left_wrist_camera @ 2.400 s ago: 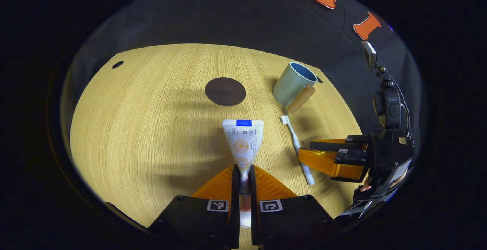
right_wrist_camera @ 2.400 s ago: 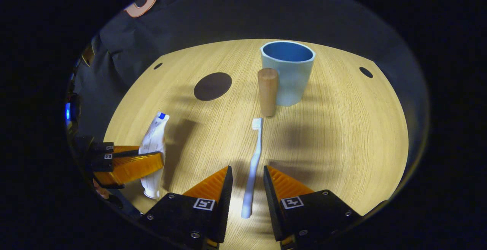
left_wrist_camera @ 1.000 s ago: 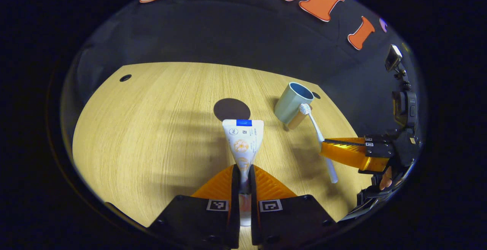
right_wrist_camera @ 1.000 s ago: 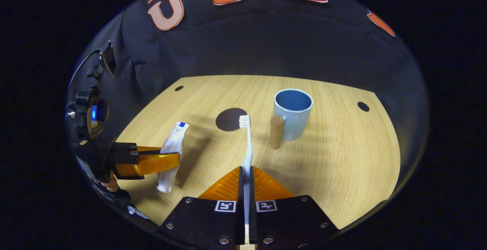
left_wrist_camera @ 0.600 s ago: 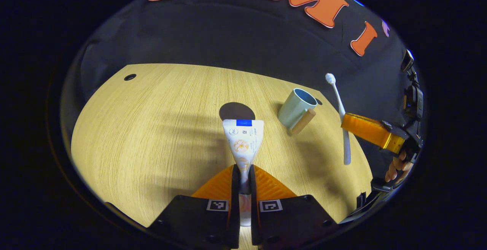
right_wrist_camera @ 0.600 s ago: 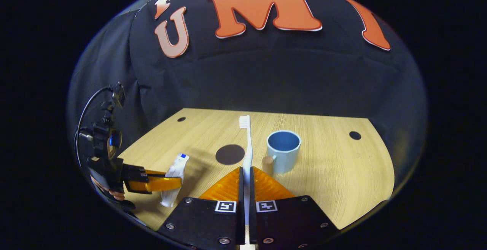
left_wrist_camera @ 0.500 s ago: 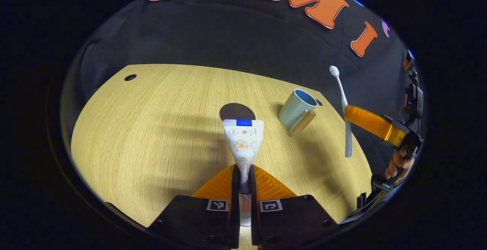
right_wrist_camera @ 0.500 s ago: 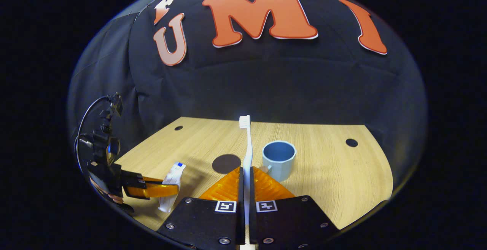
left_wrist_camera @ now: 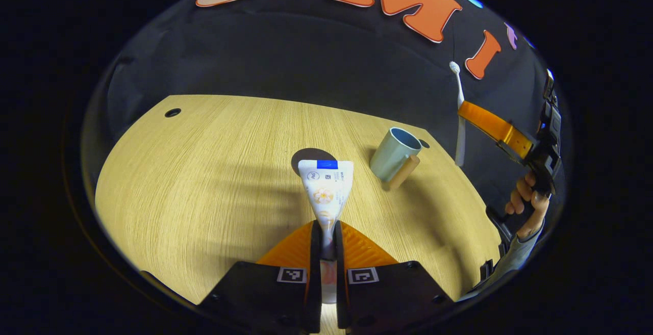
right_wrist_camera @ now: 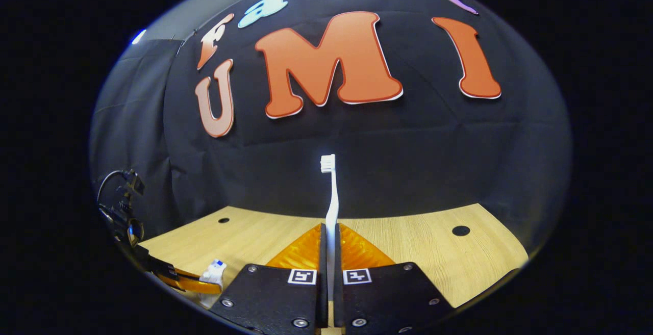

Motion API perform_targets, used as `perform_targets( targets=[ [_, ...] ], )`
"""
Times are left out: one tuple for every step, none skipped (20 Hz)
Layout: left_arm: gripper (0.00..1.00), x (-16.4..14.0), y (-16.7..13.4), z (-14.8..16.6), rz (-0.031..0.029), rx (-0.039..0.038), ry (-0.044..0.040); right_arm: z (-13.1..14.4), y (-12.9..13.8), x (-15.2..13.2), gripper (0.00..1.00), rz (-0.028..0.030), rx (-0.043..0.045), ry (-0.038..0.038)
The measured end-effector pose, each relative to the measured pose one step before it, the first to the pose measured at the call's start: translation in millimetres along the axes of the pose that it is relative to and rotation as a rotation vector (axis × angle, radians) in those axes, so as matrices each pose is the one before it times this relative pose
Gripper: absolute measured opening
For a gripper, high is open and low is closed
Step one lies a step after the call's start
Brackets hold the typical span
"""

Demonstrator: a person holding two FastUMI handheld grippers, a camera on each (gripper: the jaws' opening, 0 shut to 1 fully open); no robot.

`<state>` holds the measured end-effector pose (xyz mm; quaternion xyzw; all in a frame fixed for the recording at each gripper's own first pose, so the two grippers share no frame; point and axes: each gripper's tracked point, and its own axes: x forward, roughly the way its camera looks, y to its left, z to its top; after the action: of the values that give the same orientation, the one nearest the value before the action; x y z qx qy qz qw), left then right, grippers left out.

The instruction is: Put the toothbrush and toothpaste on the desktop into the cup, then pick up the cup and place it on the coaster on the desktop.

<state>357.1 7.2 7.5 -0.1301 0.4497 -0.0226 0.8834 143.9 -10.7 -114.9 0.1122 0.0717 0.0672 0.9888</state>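
Note:
My left gripper (left_wrist_camera: pixel 326 230) is shut on the cap end of the white toothpaste tube (left_wrist_camera: pixel 325 187), held a little above the wooden desktop (left_wrist_camera: pixel 204 172). Beyond the tube lies the dark round coaster (left_wrist_camera: pixel 308 154). The pale blue cup (left_wrist_camera: pixel 395 154) with a wooden handle stands at the right. My right gripper (right_wrist_camera: pixel 329 233) is shut on the white toothbrush (right_wrist_camera: pixel 330 197), bristles up and the handle upright. In the left gripper view the right gripper (left_wrist_camera: pixel 467 113) holds the toothbrush (left_wrist_camera: pixel 459 121) high, to the right of the cup. In the right gripper view the left gripper (right_wrist_camera: pixel 196 284) with the toothpaste tube (right_wrist_camera: pixel 211 279) sits low at the left.
The desktop has small round holes near its far corners (left_wrist_camera: pixel 172 112) (right_wrist_camera: pixel 460 230). A hand and grey sleeve (left_wrist_camera: pixel 528 212) hold the right gripper at the desk's right edge. The black cloth wall stands behind the desk.
My right gripper shut on the toothbrush, lifted it off the desk and tilted it upright, rising further in the last half second. My left gripper keeps hold of the toothpaste, barely moving.

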Motion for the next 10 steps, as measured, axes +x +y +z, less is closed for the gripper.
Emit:
perform_targets(
  targets=[
    [0.15, -1.17, -0.59, 1.2, -0.00296, -0.0047, -0.00868, 6.0, -1.41, 3.83, 0.05, 0.00271, 0.02041, -0.03678],
    [0.16, -0.93, -0.02, 1.48, -0.00041, -0.00187, -0.00827, 5.69, -3.15, 4.31, 0.05, -0.00128, 0.01078, -0.03792],
    [0.16, -1.62, 0.68, 0.49, 0.001, -0.00037, -0.00761, 2.35, -3.65, 6.08, 0.04, 0.00174, 0.00575, -0.0284],
    [0.15, -0.9, 0.09, 1.67, 0.00031, -0.00066, -0.00924, 1.51, -1.99, 4.53, 0.05, 0.00465, 0.0082, -0.02381],
    [0.15, -0.71, 0.31, -0.62, 0.0013, 0.001, -0.00672, -1.15, -3.09, 5.96, 0.05, -0.00195, 0.00663, -0.01767],
    [0.15, -1.86, -0.92, 0.77, -0.00215, -0.00053, -0.00983, -1.08, -3.55, 5.12, 0.05, -0.00002, 0.01052, -0.01274],
    [0.15, -1.08, -0.11, 0.66, -0.00271, -0.00293, -0.00932, -1.96, -2.84, 5.15, 0.05, 0.00862, 0.01256, -0.01094],
    [0.15, -1.68, -0.48, 2.52, -0.00308, -0.00757, -0.01455, -2.72, -3.32, 4.54, 0.05, 0.00581, 0.01847, -0.01272],
    [0.16, -3.54, -0.8, 1.63, -0.00419, -0.00307, -0.01371, -2.9, -4.48, 4.57, 0.05, 0.00659, 0.02152, -0.01312],
    [0.15, -3.5, -0.43, 2.44, -0.00369, -0.00223, -0.01103, -3.34, -4.93, 3.49, 0.05, 0.00205, 0.01034, -0.01025]
  ],
)
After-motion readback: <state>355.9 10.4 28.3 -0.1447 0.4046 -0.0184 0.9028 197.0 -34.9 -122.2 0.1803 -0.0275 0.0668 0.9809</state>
